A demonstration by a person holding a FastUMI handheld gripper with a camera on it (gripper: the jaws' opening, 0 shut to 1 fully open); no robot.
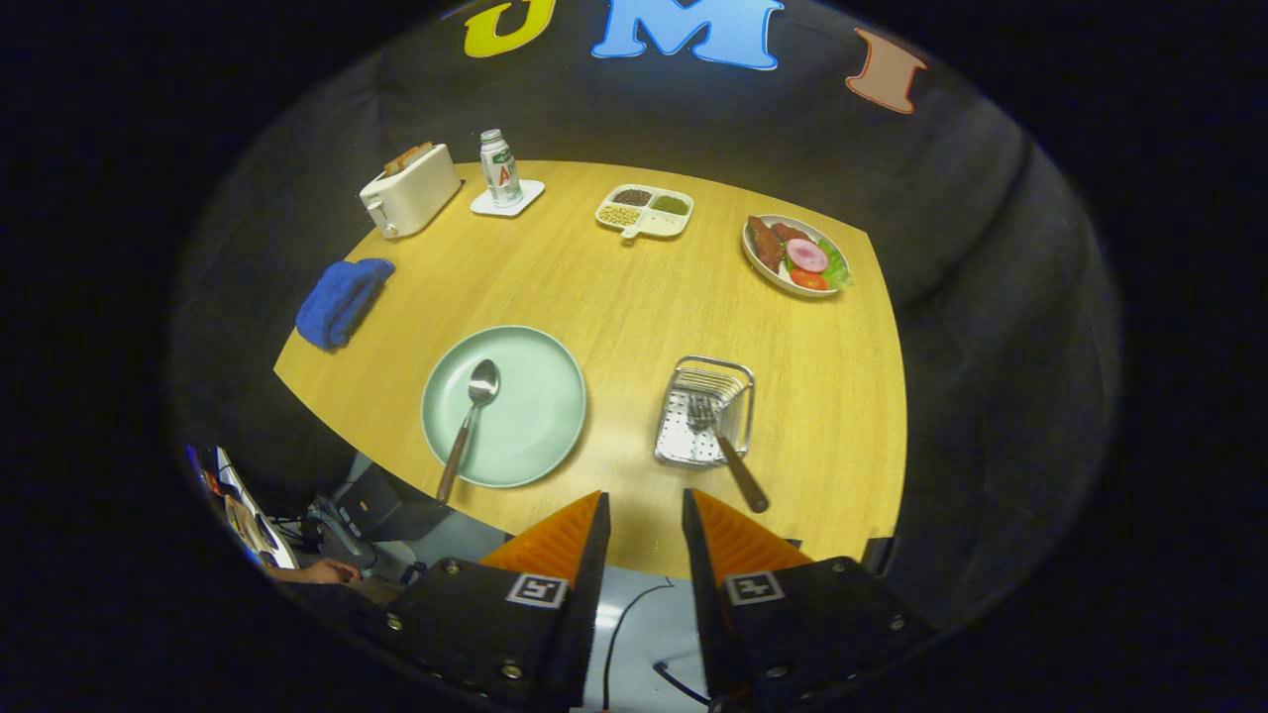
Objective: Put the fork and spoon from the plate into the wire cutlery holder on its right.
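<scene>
A pale green plate [535, 436] lies on the wooden table, beyond my left finger. On it rests a spoon [469, 423], bowl pointing away and brown handle reaching over the near rim. To the plate's right stands the wire cutlery holder [705, 411]. The fork [728, 448] lies in it, tines inside and its brown handle sticking out over the near edge toward my right finger. My gripper [645, 498] hovers high above the table's near edge, between plate and holder. It is open with nothing between its fingers.
Along the far side of the table [634, 297] stand a white toaster [409, 189], a bottle [500, 168] on a coaster, a divided dish [644, 211] and a plate of food [796, 256]. A blue cloth [342, 300] lies at the left edge. A hand [322, 571] rests below the table.
</scene>
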